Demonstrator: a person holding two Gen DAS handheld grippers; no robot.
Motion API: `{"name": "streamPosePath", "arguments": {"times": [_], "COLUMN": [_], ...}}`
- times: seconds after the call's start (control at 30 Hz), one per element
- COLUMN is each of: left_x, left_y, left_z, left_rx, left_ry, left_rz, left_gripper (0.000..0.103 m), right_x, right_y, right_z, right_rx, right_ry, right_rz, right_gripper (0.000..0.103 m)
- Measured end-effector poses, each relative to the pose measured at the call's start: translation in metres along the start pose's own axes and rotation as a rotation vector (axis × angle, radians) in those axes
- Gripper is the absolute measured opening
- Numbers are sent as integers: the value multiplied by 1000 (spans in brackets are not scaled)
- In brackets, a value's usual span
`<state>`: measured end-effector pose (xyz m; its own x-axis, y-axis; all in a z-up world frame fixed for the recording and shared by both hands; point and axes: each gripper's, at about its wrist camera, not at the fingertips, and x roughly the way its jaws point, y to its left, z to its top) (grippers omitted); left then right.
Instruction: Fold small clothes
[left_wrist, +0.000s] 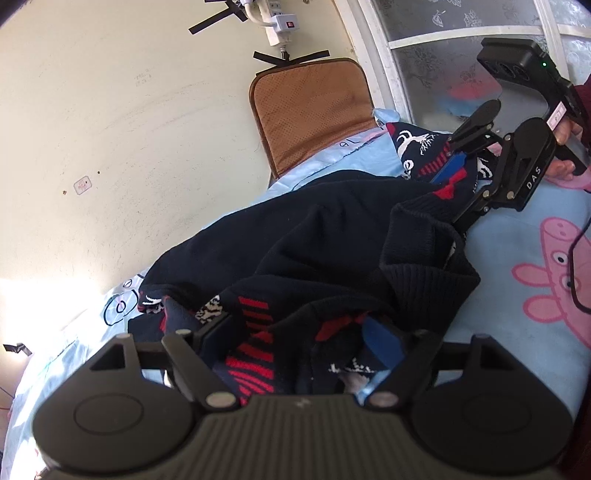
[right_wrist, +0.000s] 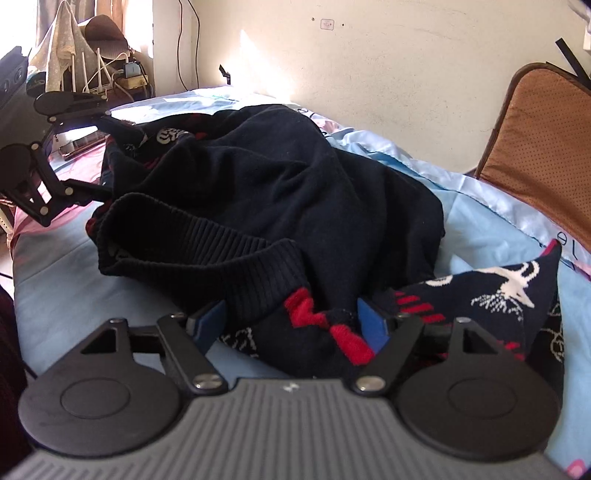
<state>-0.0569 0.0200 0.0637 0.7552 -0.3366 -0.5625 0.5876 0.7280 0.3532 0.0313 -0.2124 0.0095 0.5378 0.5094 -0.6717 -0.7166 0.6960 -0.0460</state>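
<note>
Left claw (left_wrist: 299, 343) stands with its jaws apart, knit fabric lying loosely between them; its blue pads (left_wrist: 380, 343) do not press on the cloth. Ahead of this claw, the dark navy sweater (left_wrist: 295, 236) lies rumpled on the light blue bedsheet (left_wrist: 517, 258), its ribbed hem (left_wrist: 424, 254) curled open. Beyond it and to the right, the right claw (left_wrist: 469, 173) sits at the sweater's far patterned end, a hand (left_wrist: 565, 147) behind it. From its own camera, the right claw (right_wrist: 291, 317) is likewise parted, a red-and-navy patterned fold between the pads, untouched by them. Farther right of that claw, a flap with a white deer motif (right_wrist: 506, 288) sticks up. A brown cushion (right_wrist: 539, 147) leans on the wall beyond.
</note>
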Motion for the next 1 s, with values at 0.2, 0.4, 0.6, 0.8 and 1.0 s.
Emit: {"name": "streamPosePath", "arguments": {"times": [0.2,0.4,0.6,0.8,1.0], "left_x": [-7,18,-5,-48,-126], "left_y": [-8,-20,-26,-9,19], "left_z": [4,-6,-8,26,86], "left_rx": [139,298,309,171,-33], "left_ry": [-28,72,23,-118,-428], "left_rz": [-2,-31,68,302,629], "left_gripper": [97,80,14,14,8], "right_x": [-12,-4,-11,-46,-102], "right_y": [4,12,32,70,70], "right_z": [-15,-14,-21,1,69], "right_rx": [-38,-106,-68,-206,-229], "right_ry": [41,49,5,-222,-542], "right_rz": [-37,-90,-220,-548,-757], "right_gripper": [54,57,11,10,9]}}
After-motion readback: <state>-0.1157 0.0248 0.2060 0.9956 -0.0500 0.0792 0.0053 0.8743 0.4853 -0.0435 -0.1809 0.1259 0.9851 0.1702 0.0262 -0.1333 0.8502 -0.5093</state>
